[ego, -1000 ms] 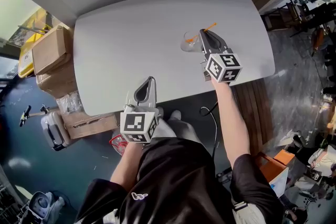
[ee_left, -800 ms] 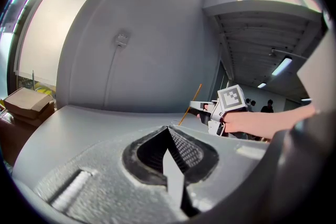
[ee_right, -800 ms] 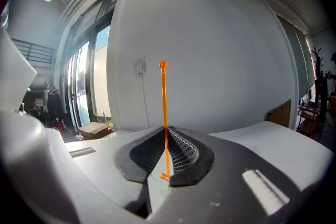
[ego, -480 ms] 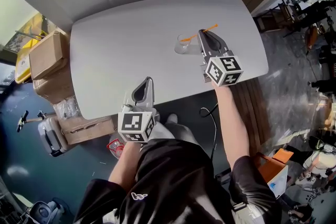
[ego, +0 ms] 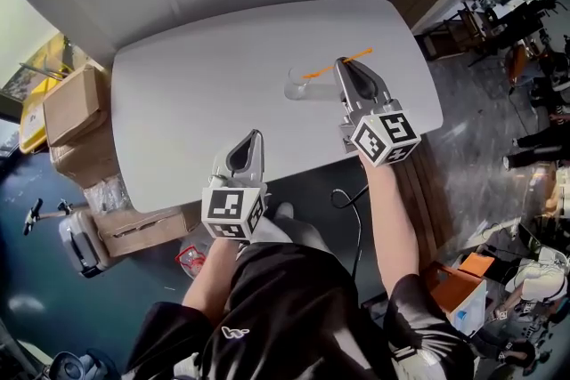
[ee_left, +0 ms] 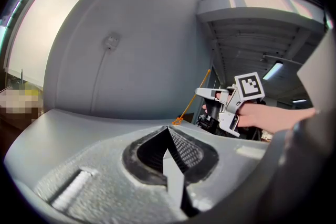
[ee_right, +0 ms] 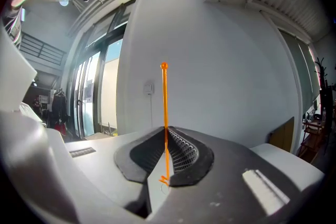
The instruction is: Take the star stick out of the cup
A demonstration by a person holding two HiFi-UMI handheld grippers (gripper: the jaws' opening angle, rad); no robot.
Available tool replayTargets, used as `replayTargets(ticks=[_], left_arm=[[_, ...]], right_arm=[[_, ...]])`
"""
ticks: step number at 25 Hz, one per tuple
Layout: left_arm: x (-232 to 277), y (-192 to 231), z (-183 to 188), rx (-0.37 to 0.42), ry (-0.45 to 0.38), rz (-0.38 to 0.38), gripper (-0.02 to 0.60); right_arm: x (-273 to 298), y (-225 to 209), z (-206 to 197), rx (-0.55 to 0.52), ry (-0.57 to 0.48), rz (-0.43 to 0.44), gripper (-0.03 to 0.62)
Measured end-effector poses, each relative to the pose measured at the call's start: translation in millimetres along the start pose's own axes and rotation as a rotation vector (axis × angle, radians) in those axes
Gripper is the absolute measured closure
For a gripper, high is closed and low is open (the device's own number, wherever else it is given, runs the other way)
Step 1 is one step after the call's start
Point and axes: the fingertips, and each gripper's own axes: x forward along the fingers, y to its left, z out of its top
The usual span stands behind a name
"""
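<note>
The right claw (ego: 342, 65) is clenched on the star stick (ee_right: 165, 107): in the right gripper view the thin orange rod runs straight up through the meeting line of the jaws, a small knob at its far end and a small shape at the near one. From the head view the stick lies slanted, its lower end at or just over the rim of the clear cup (ego: 297, 86). Whether that end is free of the cup, I cannot tell.

To finish the lift well, the claw should rise along the stick's own line until the lower end is plainly above the rim, and only then swing aside. A sideways pull too soon would likely tip so light a cup. The grip is on a very thin rod, so any twist could let it pivot between the pads.

The left claw (ee_left: 168, 131) is shut on nothing and hovers at the near edge of the bench (ego: 205, 93), well apart from the cup.

The bench is pale grey and carries only the cup. A plain grey wall stands behind it, cardboard boxes (ego: 69, 98) are stacked on the floor at the left, and clutter crowds the right.
</note>
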Motion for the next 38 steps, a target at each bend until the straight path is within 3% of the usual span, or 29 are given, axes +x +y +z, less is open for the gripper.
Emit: replayTargets(ticks=[15,22,32,38], left_arm=[[21.8,-26.9,25.2,0.078,-0.025,-0.067,0.580],[30.2,-26.1,36.6,0.086,-0.045,-0.071,0.580],[40.9,-38.9,40.9,0.087,-0.056,-0.088,0.580],[49.0,-44.6,50.5,0.091,-0.068,-0.090,0.580]], right_arm=[[-41.3,33.9,18.1,-0.001,-0.027,0.004,0.576],[-64.1,33.1,23.0,0.045,-0.067,-0.032,0.576],[-91.1,15.3,9.9,0.080,-0.056,-0.109,0.576],[-96.9,14.3,-0.6,0.099,-0.036,-0.113,0.576]])
